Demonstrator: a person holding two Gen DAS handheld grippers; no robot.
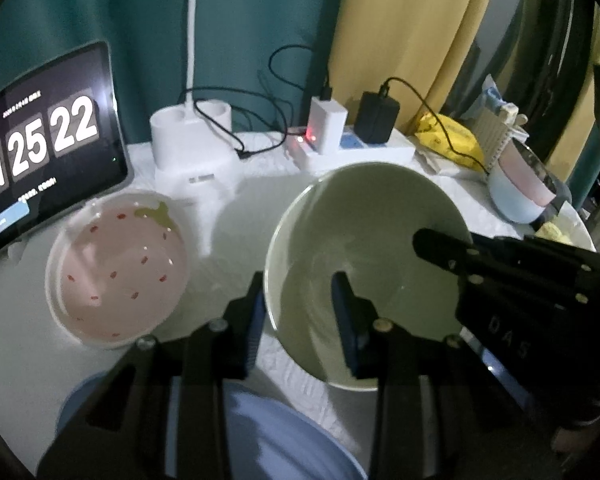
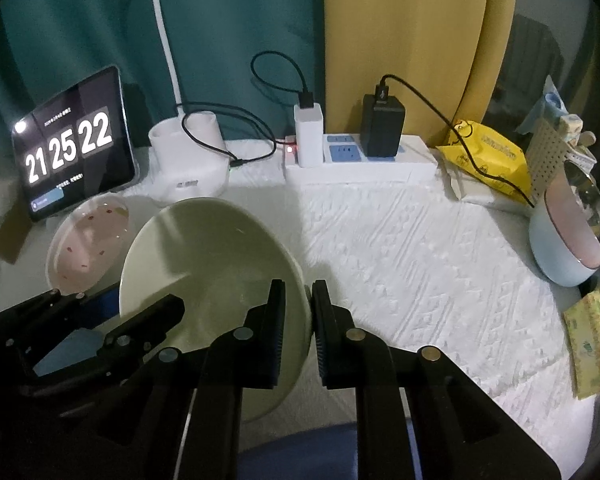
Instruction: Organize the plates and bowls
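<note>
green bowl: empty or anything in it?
Empty. The green bowl shows a bare, clean interior in both wrist views, held at its rim by the left gripper and right gripper.

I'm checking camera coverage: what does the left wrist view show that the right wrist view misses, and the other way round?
Only the left wrist view shows the left gripper from behind, one finger inside the green bowl and one outside its rim, and the inside of the blue plate below.

Only the right wrist view shows the right gripper pinching the bowl's opposite rim, the yellow sponge and the bare stretch of white cloth.

Both show the bowl, both grippers, the pink strawberry plate, the clock tablet, the power strip, the yellow packet and the stacked bowls.
</note>
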